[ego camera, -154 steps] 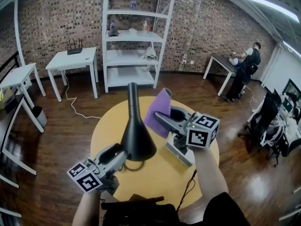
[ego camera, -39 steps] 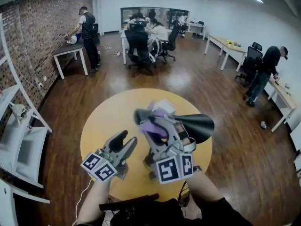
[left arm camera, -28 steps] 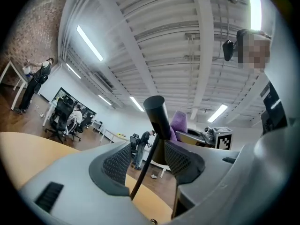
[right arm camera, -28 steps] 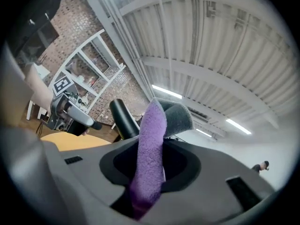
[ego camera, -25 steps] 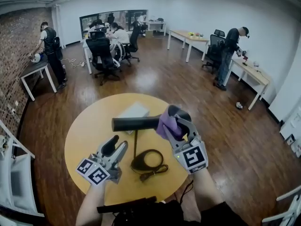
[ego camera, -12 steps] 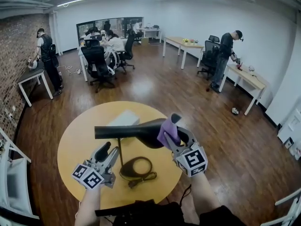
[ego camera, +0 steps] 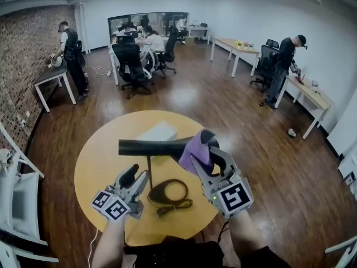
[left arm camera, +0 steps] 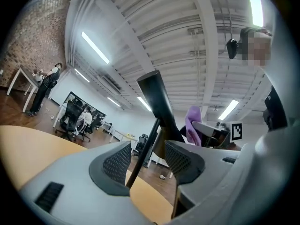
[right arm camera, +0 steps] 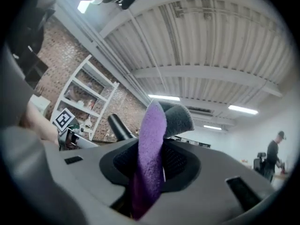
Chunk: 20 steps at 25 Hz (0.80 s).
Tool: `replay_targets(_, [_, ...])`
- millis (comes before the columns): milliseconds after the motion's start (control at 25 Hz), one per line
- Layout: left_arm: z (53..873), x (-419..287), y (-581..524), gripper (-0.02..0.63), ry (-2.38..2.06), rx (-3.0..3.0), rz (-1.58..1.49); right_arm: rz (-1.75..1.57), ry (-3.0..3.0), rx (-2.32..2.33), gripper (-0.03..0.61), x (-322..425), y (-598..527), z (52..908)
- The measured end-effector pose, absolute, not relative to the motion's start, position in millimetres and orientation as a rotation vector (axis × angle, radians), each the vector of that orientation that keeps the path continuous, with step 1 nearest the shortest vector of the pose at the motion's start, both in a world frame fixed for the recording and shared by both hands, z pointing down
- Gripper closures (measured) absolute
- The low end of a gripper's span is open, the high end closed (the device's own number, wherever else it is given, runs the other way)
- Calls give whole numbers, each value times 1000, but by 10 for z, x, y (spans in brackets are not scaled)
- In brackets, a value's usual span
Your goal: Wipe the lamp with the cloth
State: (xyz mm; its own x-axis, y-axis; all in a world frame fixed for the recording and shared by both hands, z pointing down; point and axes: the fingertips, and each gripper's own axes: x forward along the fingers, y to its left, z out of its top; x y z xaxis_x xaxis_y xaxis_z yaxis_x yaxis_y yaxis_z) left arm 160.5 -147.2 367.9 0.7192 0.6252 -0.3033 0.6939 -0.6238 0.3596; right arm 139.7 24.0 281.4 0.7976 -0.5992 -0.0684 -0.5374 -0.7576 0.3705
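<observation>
Right gripper [ego camera: 199, 148], clamped on cloth [ego camera: 193, 153], had slid from lamp [ego camera: 150, 147] neck onto shade; left gripper [ego camera: 138, 173] gaped, stem [left arm camera: 143, 153] between jaws; wiping underway.

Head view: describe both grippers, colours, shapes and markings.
Left gripper and right gripper are grey plastic with two curved jaws lined by dark textured pads. Each carries a white cube of black square markers. Forearms are bare of sleeves.
</observation>
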Motion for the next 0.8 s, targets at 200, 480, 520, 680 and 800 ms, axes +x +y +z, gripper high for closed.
replay_targets(200, [3702,1621,-1705,405,1087,2458,-156,-406,-867,2214,460,1171,-771,2766])
replay_targets(480, [3669,1709,-2073,405,1167,2422,-136,-532,-595,1894,454,1286,-1523,2883])
replay_targets(520, [3680,1722,-2096,405,1175,2409,-134,-539,-581,1900,454,1294,-1529,2894])
replay_targets(680, [3705,1759,-2020,405,1240,2367,-121,-516,-558,1903,454,1337,-1404,2981])
replay_targets(800, [3637,1741,-1842,405,1298,2351,-118,-453,-521,1934,454,1373,-1089,3037])
